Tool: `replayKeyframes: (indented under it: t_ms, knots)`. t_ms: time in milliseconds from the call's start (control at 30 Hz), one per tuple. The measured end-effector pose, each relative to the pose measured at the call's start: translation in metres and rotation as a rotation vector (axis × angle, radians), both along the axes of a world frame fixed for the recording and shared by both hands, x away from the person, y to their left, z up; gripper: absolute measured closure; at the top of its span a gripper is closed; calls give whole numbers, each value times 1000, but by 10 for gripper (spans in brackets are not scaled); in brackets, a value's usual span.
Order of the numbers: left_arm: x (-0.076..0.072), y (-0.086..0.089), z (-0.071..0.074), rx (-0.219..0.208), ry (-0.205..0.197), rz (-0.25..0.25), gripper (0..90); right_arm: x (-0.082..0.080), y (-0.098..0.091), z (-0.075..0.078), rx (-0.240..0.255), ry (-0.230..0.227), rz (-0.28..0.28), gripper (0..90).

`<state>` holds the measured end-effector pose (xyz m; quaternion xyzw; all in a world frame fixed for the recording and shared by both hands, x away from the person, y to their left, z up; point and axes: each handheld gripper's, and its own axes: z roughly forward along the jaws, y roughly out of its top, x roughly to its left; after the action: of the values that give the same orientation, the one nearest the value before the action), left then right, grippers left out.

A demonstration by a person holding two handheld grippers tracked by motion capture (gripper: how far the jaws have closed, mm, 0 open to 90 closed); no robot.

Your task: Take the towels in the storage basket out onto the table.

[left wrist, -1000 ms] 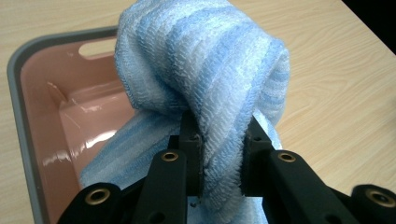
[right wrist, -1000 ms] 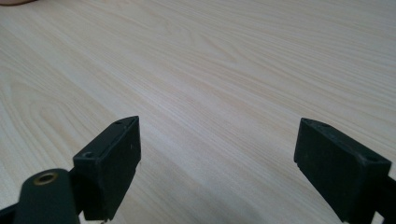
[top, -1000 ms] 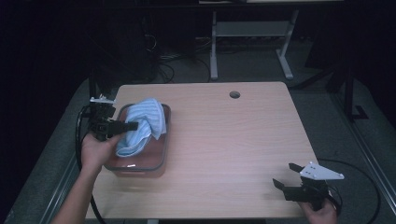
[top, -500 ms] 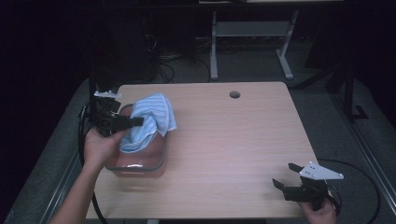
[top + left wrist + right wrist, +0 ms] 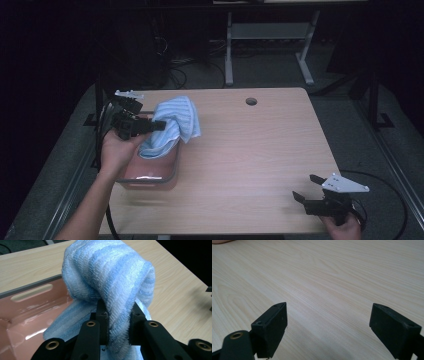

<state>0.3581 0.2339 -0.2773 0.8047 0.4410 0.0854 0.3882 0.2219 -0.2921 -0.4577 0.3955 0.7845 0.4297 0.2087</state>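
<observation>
Seen from the high view: a pale wooden desk point(image 5: 240, 150) on a dark floor, with a round cable hole point(image 5: 251, 101) near the far edge; beyond it, a grey metal frame point(image 5: 270, 45) and loose cables in the dark.

Near the left edge of the desk, a shallow pinkish bin point(image 5: 150, 172) with a grey rim, long side running toward the near edge; above its far end, a light blue striped towel point(image 5: 172, 125), bunched and lifted, lower folds trailing down into the bin, upper folds hanging over the bin's right rim above the desk.

Left tool point(image 5: 160, 125) held in a hand point(image 5: 117, 150) at the left edge, pointing right across the bin; clamped on the towel. In the left gripper view: left tool point(image 5: 117, 325) with both black jaws pressed into a thick fold of towel point(image 5: 110, 282); cloth bulging above and around the jaws; pink bin floor point(image 5: 30, 315) with a slot handle at the left; bare desk point(image 5: 180, 302) at the right.

Near the front right corner, right tool point(image 5: 305, 187) resting low over the desk, grey three-cornered plate on top, cable looping off the right edge; jaws standing wide apart, nothing between them; well apart from bin and towel. In the right gripper view: right tool point(image 5: 328, 322) with two black jaws spread over bare wood grain point(image 5: 324, 277).
</observation>
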Motion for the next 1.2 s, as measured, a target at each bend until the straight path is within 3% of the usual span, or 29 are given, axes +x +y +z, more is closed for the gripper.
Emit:
replayKeyframes:
  t_ms: [1200]
  knots:
    - [12,-65,0,-19,6,-111,752,0,0,2,17,-3,-7,143]
